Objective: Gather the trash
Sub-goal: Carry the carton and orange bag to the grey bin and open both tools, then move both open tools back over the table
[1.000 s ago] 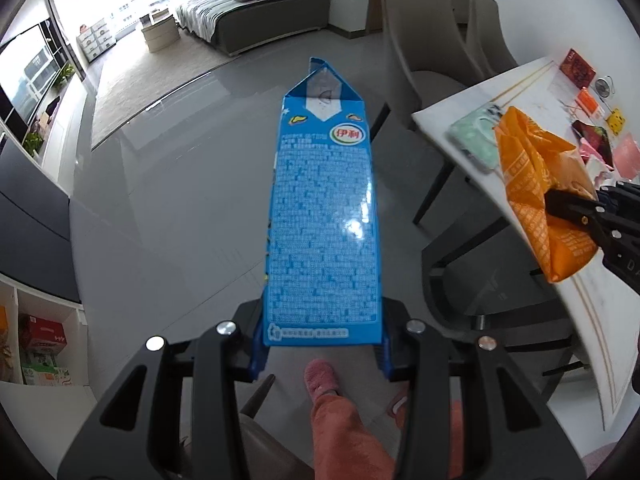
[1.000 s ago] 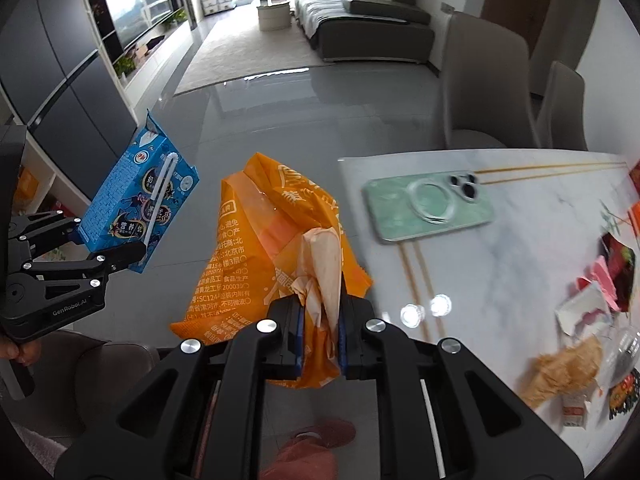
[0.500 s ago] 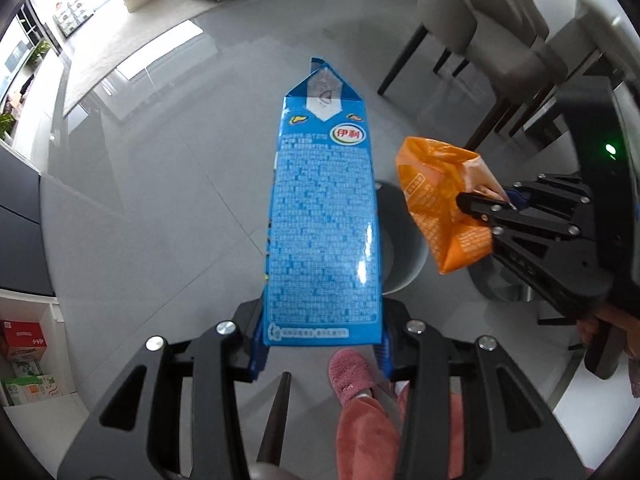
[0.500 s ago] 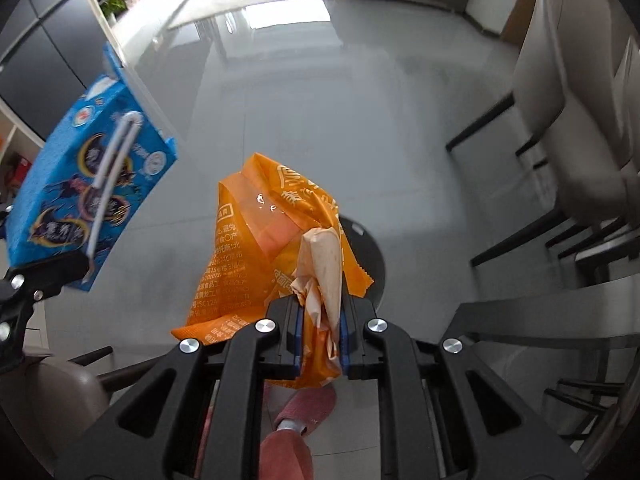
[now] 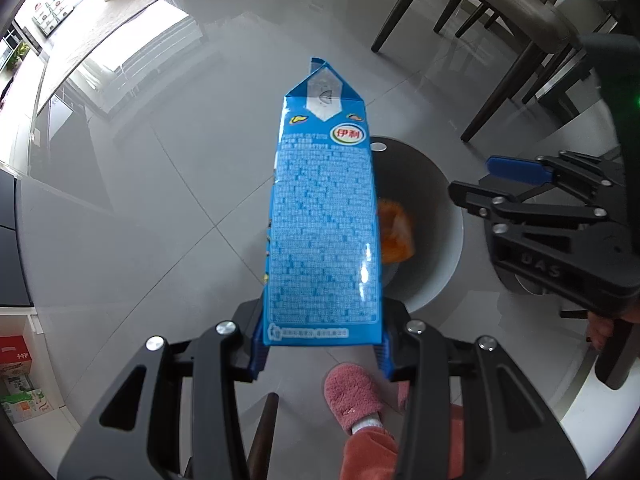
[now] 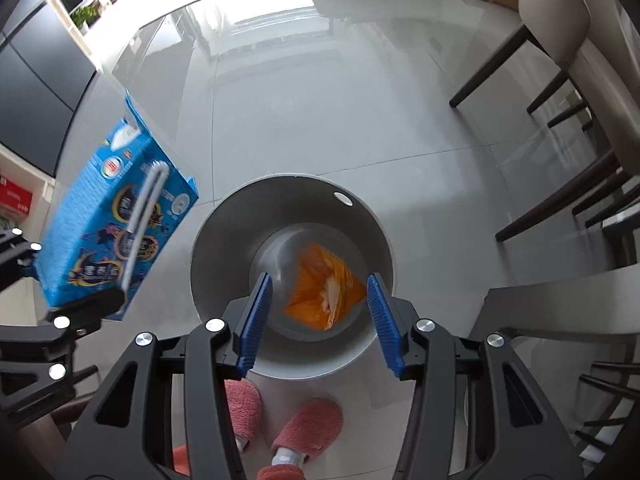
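Below, in the left wrist view, the left gripper (image 5: pixel 322 346) held a tall blue milk carton (image 5: pixel 324 216) by its near end, the blue pads pressed on both of its narrow sides. The carton pointed away from the camera, its folded top at the far end, and it covered the left part of a round grey trash bin (image 5: pixel 436 240) standing on the grey tiled floor (image 5: pixel 168 216). Inside the bin, just right of the carton's edge, a bit of the orange snack bag (image 5: pixel 394 236) showed. To the right, the right gripper (image 5: pixel 480 182) hung over the bin's right rim with its fingers apart and nothing between them. A pink slipper (image 5: pixel 352 400) stood on the floor near the bottom edge, and dark chair legs (image 5: pixel 404 12) rose at the far right.

Seen from the right wrist, the right gripper (image 6: pixel 320 316) had just been opening; its blue pads stood wide apart above the bin (image 6: pixel 224 240) and gripped nothing. The orange snack bag (image 6: pixel 316 288) lay down in the bin's bottom, visible between the two pads but clear of them, blurred. At the left, the milk carton (image 6: pixel 116 220), with a straw on its face, tilted in the clamp of the left gripper (image 6: pixel 80 304), outside the bin's left rim. Two pink slippers (image 6: pixel 308 424) stood just near of the bin.
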The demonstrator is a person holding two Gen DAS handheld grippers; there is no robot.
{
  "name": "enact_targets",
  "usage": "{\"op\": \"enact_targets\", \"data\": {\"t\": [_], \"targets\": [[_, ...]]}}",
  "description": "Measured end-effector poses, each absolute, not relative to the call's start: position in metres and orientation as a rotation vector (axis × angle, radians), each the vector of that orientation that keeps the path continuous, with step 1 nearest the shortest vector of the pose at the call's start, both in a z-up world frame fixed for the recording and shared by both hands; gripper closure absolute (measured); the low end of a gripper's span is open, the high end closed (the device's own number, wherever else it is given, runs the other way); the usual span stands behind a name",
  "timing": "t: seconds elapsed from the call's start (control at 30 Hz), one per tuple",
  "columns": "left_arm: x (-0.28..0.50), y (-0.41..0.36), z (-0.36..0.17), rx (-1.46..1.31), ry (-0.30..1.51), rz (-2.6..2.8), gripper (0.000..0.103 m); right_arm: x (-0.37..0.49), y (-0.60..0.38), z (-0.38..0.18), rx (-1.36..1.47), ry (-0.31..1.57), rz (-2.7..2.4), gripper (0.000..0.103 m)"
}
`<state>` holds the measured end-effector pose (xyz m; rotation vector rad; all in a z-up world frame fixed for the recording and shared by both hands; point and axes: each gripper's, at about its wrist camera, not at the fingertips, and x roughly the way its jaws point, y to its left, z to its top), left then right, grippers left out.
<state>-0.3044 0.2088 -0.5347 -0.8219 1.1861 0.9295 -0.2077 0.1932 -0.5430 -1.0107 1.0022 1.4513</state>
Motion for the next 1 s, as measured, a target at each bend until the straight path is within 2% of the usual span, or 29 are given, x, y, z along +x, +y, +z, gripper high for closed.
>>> {"op": "enact_targets", "data": {"t": [0.33,0.4,0.47,0.7,0.83,1.0], "targets": [[-0.305,0.214,-0.542,-0.775,1.193,0.893,0.06,-0.186,0.186,-0.53,-0.996,0.969,1.431,0.055],[-0.301,0.214,-0.545,-0.784,1.207,0.858,0.052,-0.182,0.185,-0.529,-1.0,0.97,1.421,0.055],[-0.301,0.214,-0.546,-0.804,1.196,0.841,0.038,-0.178,0.184,-0.528,-1.007,0.968,1.414,0.055],[-0.296,0.21,-0.535,-0.777,1.228,0.83,0.036,-0.169,0.182,-0.515,-1.003,0.947,1.402,0.055],[-0.302,0.201,-0.501,-0.742,1.261,0.865,0.036,-0.177,0.17,-0.479,-0.984,0.937,1.413,0.055],[-0.312,0.18,-0.422,-0.708,1.303,0.862,0.035,-0.192,0.141,-0.392,-0.957,0.922,1.436,0.055]]}}
